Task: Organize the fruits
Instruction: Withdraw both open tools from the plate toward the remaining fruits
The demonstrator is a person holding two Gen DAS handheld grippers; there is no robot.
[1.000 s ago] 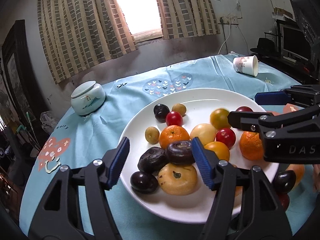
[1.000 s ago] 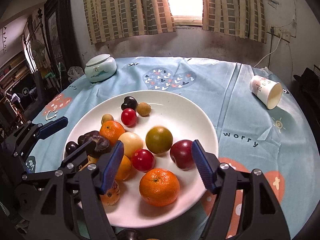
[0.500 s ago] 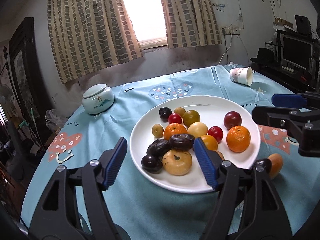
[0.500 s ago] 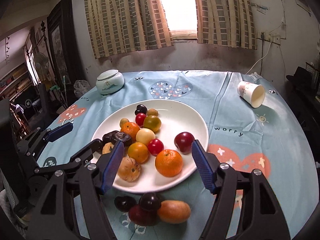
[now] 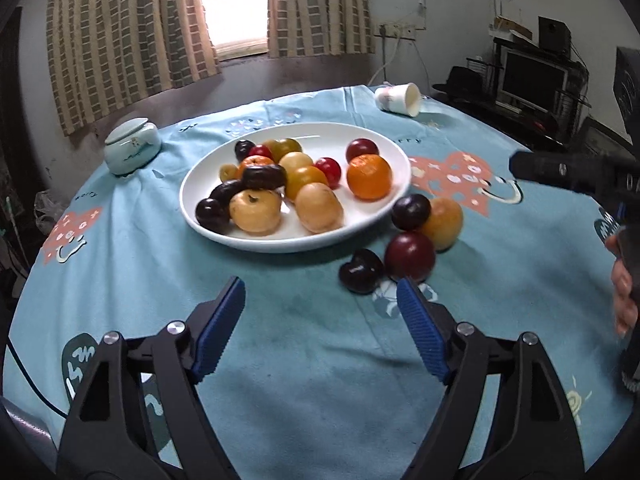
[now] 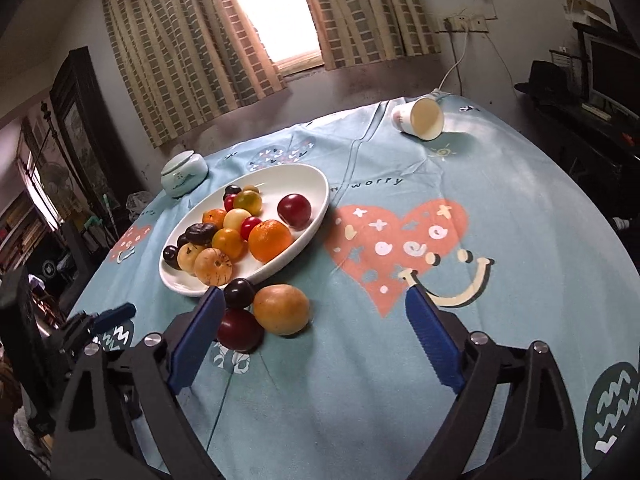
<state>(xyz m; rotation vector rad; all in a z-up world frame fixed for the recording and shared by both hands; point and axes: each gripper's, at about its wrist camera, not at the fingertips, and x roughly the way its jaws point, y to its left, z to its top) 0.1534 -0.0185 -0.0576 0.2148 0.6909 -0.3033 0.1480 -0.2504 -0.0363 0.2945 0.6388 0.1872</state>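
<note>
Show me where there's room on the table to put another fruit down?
Bare cloth lies between the white plate and the tipped paper cup, over the big pink heart. More lies right in front of both tongs. It's crowded on the plate and by its near rim, where four loose fruits huddle.

- My right gripper [image 5: 576, 170] is chopped off by the right edge in the left camera view, so you only get a dark blurry bar and can't see its jaws there.
- My hand [image 5: 624, 280] on it is just a sliver at that same edge, soft and smeared.
- The dark heart-shaped fruit [image 5: 361, 271] doesn't show up in the right camera view, my own finger [image 6: 196, 336] covers that spot.
- The dark red plum [image 6: 239, 329] is partly behind that finger too.
- Small fruits at the far side of the plate [image 6: 316, 184] overlap, too tiny to name.
- Print on the tipped paper cup [image 5: 398, 99] is unreadable.
</note>
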